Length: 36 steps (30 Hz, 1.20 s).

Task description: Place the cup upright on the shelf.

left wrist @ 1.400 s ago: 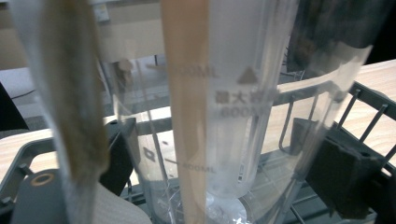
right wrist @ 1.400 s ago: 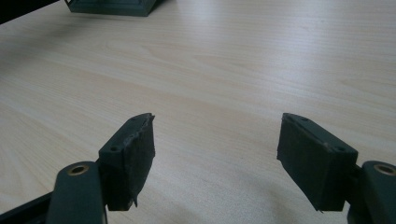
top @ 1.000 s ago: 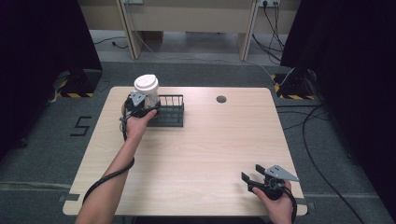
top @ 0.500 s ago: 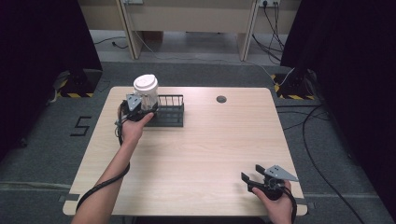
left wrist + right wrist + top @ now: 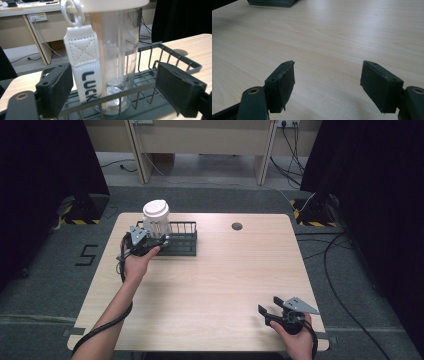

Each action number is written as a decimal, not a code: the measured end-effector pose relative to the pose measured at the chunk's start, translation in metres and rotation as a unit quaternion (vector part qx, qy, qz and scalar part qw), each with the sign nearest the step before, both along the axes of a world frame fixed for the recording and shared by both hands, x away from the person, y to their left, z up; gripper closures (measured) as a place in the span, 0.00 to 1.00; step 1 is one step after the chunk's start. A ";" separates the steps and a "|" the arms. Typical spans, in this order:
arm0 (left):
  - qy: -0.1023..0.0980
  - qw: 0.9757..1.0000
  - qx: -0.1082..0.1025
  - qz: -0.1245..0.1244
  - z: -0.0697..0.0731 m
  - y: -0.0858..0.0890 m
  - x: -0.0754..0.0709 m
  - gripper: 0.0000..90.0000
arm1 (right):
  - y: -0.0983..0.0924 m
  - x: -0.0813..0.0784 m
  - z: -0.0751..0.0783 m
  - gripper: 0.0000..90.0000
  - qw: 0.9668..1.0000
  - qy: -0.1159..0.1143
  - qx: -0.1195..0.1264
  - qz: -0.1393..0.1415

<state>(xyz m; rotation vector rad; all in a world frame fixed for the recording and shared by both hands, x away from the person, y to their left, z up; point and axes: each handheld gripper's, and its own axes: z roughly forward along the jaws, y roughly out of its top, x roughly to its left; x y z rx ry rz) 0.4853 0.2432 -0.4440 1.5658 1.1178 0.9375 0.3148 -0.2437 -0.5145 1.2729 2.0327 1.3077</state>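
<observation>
1. Clear plastic bottle with a white lid (image 5: 156,217) upright in the left end of a dark grey wire rack (image 5: 176,240), toward the far-left part of the light wooden table (image 5: 220,280).
2. Left gripper (image 5: 145,240) held by the left hand (image 5: 136,262) against the rack's near side, right in front of the bottle.
3. Jaws spread wide in the left gripper view, one pad (image 5: 60,88) at each side, with the bottle (image 5: 117,57) standing between them but farther back, behind the rack's front rail (image 5: 110,98); no contact with either pad.
4. White stitched fabric strap with dark lettering (image 5: 86,67) hanging from a ring at the lid, down the bottle's side, close to the left-hand pad.
5. Right gripper (image 5: 277,312) low over the near-right part of the table, well apart from rack and bottle, held by the right hand (image 5: 295,342).
6. Jaws wide apart there too, bare wood between the pads (image 5: 284,83), nothing held.
7. Small round dark grommet (image 5: 237,226) set in the far middle of the tabletop.
</observation>
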 end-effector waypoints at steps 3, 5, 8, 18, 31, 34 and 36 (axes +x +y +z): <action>-0.001 1.000 0.001 0.002 -0.001 0.004 -0.006 0.16 | 0.000 0.000 0.000 0.31 1.000 0.000 0.000 0.000; -0.001 1.000 0.002 0.003 -0.002 0.006 -0.011 0.16 | 0.000 0.000 0.000 0.31 1.000 0.000 0.000 0.000; -0.001 1.000 0.005 0.002 -0.004 0.008 -0.017 0.16 | 0.000 0.000 0.000 0.31 1.000 0.000 -0.001 0.000; -0.006 1.000 -0.003 -0.007 -0.009 0.012 -0.042 0.16 | 0.000 0.000 0.000 0.31 1.000 0.001 -0.001 -0.001; -0.002 1.000 -0.002 -0.006 -0.017 0.023 -0.064 0.16 | 0.000 0.000 0.000 0.31 1.000 0.001 -0.003 -0.001; -0.002 1.000 -0.002 -0.008 -0.018 0.025 -0.070 0.16 | 0.000 0.000 0.000 0.31 1.000 -0.001 -0.004 -0.001; -0.002 1.000 -0.001 -0.007 -0.019 0.027 -0.073 0.16 | 0.000 0.000 0.000 0.31 1.000 -0.001 -0.004 -0.002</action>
